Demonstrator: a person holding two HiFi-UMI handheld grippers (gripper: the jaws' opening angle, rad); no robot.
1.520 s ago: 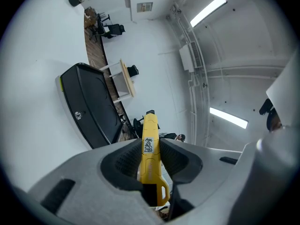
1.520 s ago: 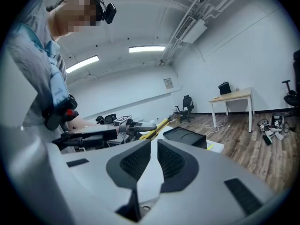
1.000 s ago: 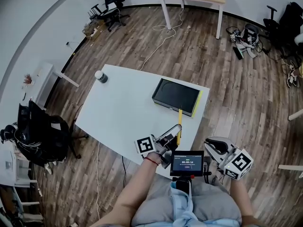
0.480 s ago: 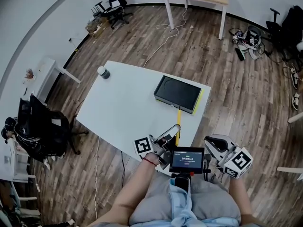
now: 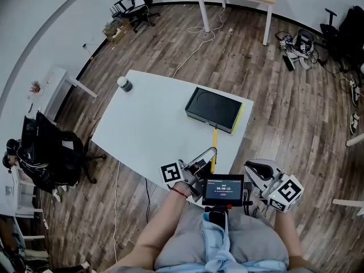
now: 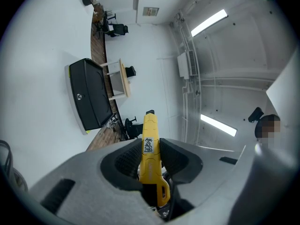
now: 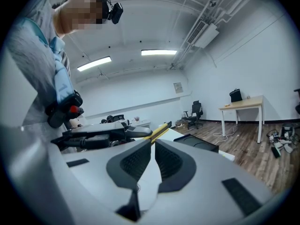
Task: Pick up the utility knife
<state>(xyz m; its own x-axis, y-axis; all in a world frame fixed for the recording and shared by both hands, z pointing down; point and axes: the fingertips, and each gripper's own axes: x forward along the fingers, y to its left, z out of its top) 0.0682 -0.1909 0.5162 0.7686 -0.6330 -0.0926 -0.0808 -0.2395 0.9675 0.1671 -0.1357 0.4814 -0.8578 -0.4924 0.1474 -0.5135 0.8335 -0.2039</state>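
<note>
1. Head view: the left gripper (image 5: 209, 157) is clamped on the slim yellow plastic utility knife (image 5: 215, 140) over the near right part of the white rectangular table (image 5: 153, 124). The knife's tip points at the flat black rectangular case with a yellow-green edge (image 5: 213, 108), just short of it. Whether the knife is clear of the tabletop cannot be made out. The right gripper (image 5: 253, 169) hangs beside the table's near right corner, apart from the knife. A small grey-lidded round container (image 5: 124, 84) stands at the far left corner.
2. Left gripper view: the left gripper (image 6: 151, 154) has both ribbed black pads pressed against the knife (image 6: 150, 130), which juts out past the jaw tips with a small label on its side. The black case (image 6: 89, 95) lies on the table beyond it.
3. Right gripper view: the right gripper (image 7: 152, 156) has its jaws only narrowly parted, with nothing between them. The left gripper (image 7: 101, 137) shows beyond with the knife (image 7: 159, 131), and the black case (image 7: 197, 142) lies to the right.
</note>
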